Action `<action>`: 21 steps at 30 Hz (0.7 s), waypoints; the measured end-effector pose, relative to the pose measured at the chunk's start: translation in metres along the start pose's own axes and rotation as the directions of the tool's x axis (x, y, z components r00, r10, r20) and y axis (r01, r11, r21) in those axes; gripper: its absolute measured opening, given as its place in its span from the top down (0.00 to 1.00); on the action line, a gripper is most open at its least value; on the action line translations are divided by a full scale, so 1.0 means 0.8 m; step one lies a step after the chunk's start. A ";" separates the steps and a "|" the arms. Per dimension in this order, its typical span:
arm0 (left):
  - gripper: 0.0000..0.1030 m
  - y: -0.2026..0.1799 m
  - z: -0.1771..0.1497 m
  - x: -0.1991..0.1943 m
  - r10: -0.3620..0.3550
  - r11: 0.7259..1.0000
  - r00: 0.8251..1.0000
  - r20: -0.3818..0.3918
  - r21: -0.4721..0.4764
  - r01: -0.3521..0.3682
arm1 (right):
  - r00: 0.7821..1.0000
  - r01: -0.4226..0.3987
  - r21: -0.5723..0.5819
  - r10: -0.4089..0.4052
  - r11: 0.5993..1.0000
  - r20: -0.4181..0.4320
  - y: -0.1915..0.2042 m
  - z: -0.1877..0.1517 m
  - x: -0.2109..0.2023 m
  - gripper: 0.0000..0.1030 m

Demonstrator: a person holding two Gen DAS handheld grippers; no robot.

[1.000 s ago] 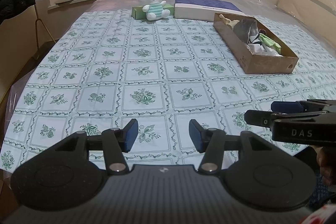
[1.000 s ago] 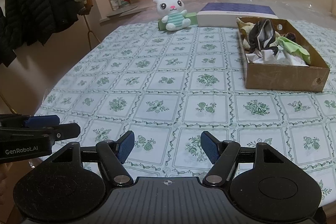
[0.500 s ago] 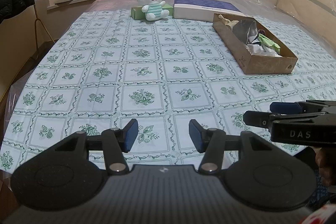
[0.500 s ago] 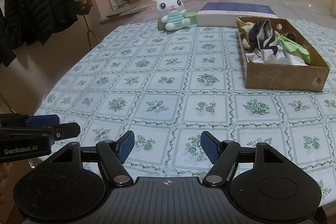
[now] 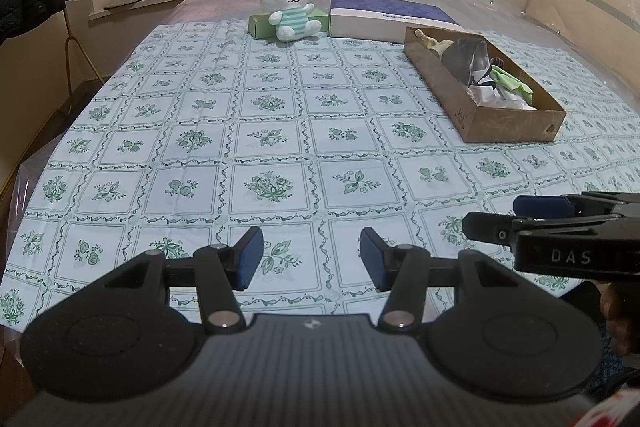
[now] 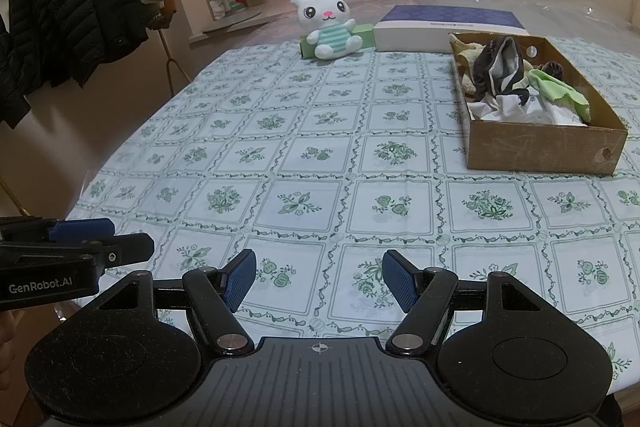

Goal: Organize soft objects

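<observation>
Two grippers hover side by side over the near edge of the surface (image 5: 280, 131), which is covered with a green-flowered cloth. The left gripper (image 5: 311, 259) has its fingers spread with only cloth between them; the right gripper (image 6: 316, 277) likewise stands with fingers apart and nothing pinched. Each shows at the side of the other's view, cut off by the picture's edge.

Most of the cloth is bare, from the near edge to the far row of things. There a white plush rabbit (image 6: 330, 27) in a striped shirt sits upright against a green box (image 5: 262, 24), with a flat blue-topped box (image 6: 450, 27) just beside it. To the right, apart from them, an open cardboard box (image 6: 544, 151) holds the soft things: a dark garment (image 6: 500, 65), a green cloth (image 6: 560, 93), white fabric (image 6: 520, 109) and a beige piece at the far end that is hard to make out.

Clear plastic sheeting (image 5: 560, 39) lies beyond the cloth's right side. Dark jackets (image 6: 60, 19) hang on a rack past the left edge.
</observation>
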State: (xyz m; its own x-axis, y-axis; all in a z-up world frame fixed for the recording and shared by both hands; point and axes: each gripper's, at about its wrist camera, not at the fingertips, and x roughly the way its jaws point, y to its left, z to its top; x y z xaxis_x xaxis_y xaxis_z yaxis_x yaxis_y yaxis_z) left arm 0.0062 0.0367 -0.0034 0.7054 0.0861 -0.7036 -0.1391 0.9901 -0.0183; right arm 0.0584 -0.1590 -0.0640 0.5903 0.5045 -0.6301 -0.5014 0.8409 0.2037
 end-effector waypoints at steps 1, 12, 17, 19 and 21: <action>0.51 0.000 0.000 0.000 0.000 1.000 1.000 0.000 0.000 0.000 | 1.000 0.000 0.000 0.000 1.000 0.000 0.000 0.000 0.000 0.32; 0.51 -0.001 0.002 0.000 -0.002 1.000 1.000 0.003 0.001 0.002 | 1.000 0.001 -0.001 -0.001 1.000 0.001 0.000 0.002 -0.001 0.32; 0.51 -0.001 0.002 -0.001 -0.003 1.000 1.000 0.003 0.000 0.003 | 1.000 0.000 -0.004 0.000 1.000 0.001 0.000 0.004 -0.002 0.32; 0.51 -0.001 0.002 -0.001 -0.004 1.000 1.000 0.003 -0.001 0.004 | 1.000 0.000 -0.003 0.000 1.000 0.001 0.000 0.005 -0.001 0.32; 0.51 -0.001 0.003 -0.001 -0.003 1.000 1.000 0.003 0.000 0.003 | 1.000 0.001 -0.004 -0.001 1.000 0.001 0.000 0.004 -0.002 0.32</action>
State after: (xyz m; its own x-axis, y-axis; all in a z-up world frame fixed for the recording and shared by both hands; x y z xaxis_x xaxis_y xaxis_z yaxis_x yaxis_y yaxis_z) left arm 0.0073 0.0363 -0.0014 0.7079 0.0836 -0.7014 -0.1373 0.9903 -0.0205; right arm 0.0595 -0.1588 -0.0608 0.5914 0.5043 -0.6292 -0.5033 0.8405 0.2006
